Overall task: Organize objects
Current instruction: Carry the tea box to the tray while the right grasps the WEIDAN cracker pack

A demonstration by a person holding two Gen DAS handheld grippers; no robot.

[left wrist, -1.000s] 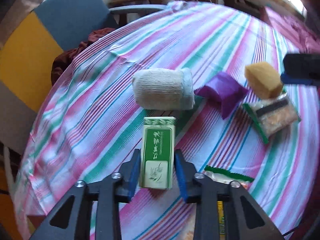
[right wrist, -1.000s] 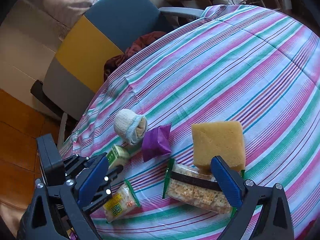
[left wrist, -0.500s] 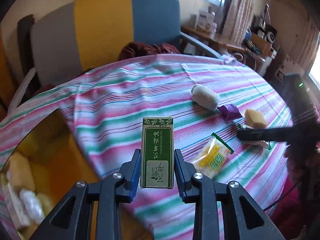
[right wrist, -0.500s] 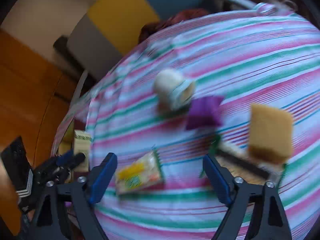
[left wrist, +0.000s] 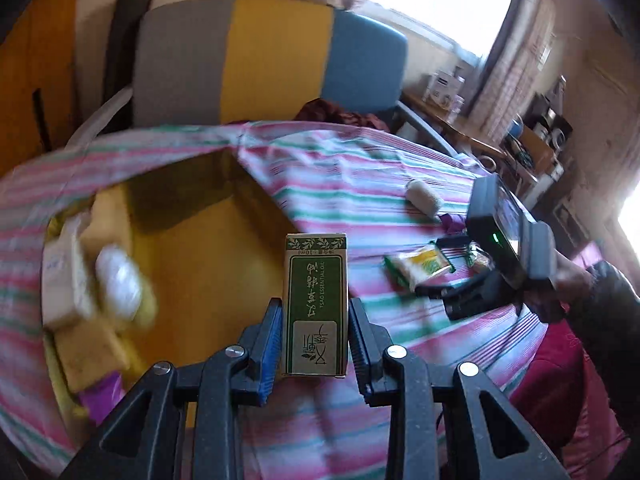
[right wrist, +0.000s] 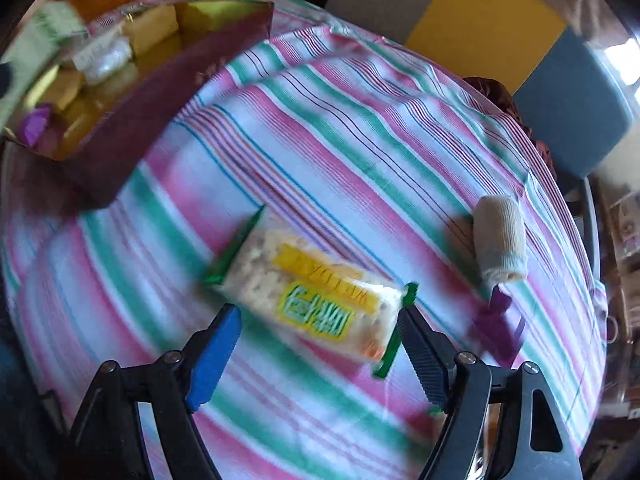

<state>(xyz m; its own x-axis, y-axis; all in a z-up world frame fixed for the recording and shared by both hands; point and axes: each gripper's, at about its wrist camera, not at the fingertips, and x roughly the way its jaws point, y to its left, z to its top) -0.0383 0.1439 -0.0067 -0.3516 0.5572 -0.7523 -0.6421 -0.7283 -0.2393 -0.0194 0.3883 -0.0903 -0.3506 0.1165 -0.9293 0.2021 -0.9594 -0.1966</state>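
My left gripper [left wrist: 314,332] is shut on a green essential-oil carton [left wrist: 316,304] and holds it upright in the air. It hangs at the near right edge of an open box with a yellow inside [left wrist: 200,256]. My right gripper [right wrist: 320,328] points down at a yellow-and-green snack packet [right wrist: 316,300] lying flat on the striped tablecloth [right wrist: 360,128]. Its jaws are opening. The packet lies between the fingertips; the left pad stands clear of it. The left wrist view shows that gripper [left wrist: 442,268] in a hand [left wrist: 568,280] over the same packet [left wrist: 418,266].
The box [right wrist: 120,120] holds sponges, white packs and a purple pack. A rolled sock [right wrist: 500,236] and a purple sachet [right wrist: 496,324] lie right of the snack packet. A grey, yellow and blue chair [left wrist: 272,56] stands behind the table.
My left gripper has carried the green carton up and left, from the table's middle to the open box. My right gripper has rolled and moved from the sponge and cracker pack to the yellow snack packet.
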